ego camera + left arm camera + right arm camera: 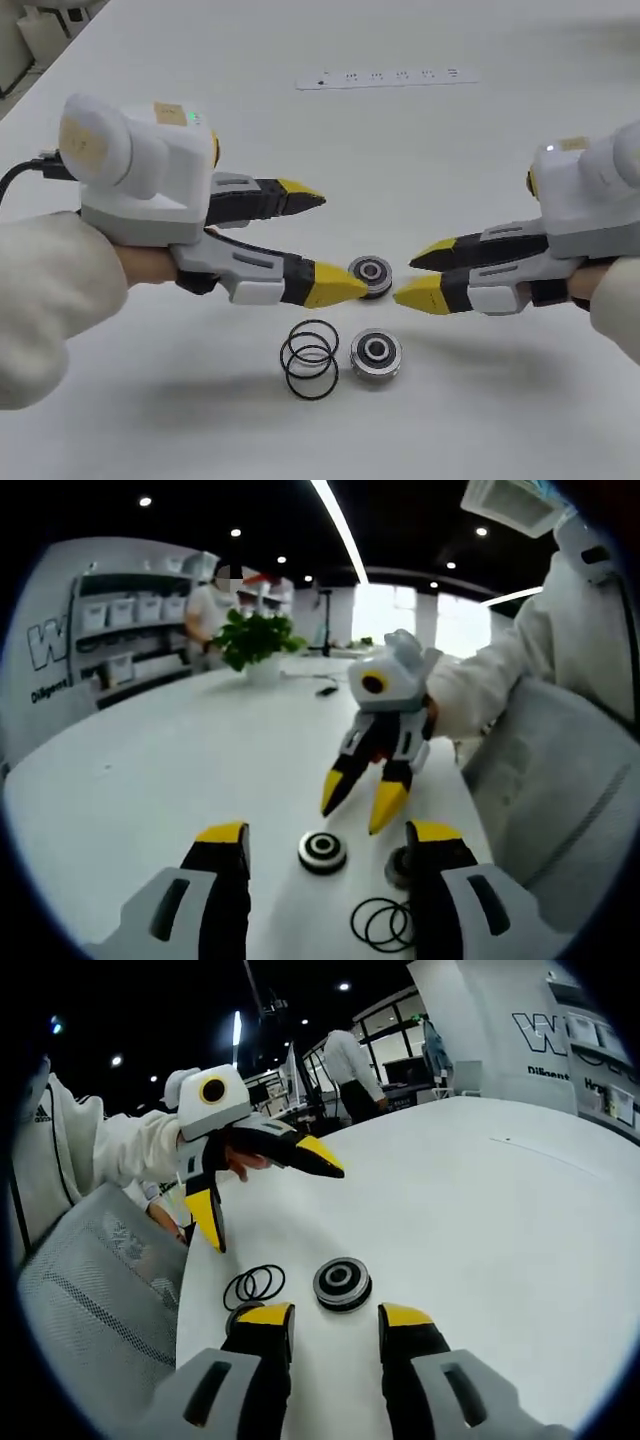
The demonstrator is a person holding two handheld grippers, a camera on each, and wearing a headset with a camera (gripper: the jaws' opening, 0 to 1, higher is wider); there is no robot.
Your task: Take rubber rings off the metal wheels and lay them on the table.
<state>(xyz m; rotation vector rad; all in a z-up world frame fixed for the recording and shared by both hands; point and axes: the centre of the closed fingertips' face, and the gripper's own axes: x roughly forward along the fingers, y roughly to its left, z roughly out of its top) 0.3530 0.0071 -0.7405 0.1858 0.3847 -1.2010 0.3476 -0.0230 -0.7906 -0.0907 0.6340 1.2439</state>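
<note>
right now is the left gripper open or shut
Open: the left gripper shows its fingers spread wide apart, holding nothing.

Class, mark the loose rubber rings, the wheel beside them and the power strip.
rubber rings [310, 359]: head view, where the rings overlap.
wheel [376, 354]: head view, its hub.
power strip [388, 77]: head view, its middle.

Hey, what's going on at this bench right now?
A person holds a gripper in each hand over a white table. The left gripper and right gripper, both open and empty, point at a metal wheel between them. A second wheel lies nearer, beside a small pile of black rubber rings.
</note>
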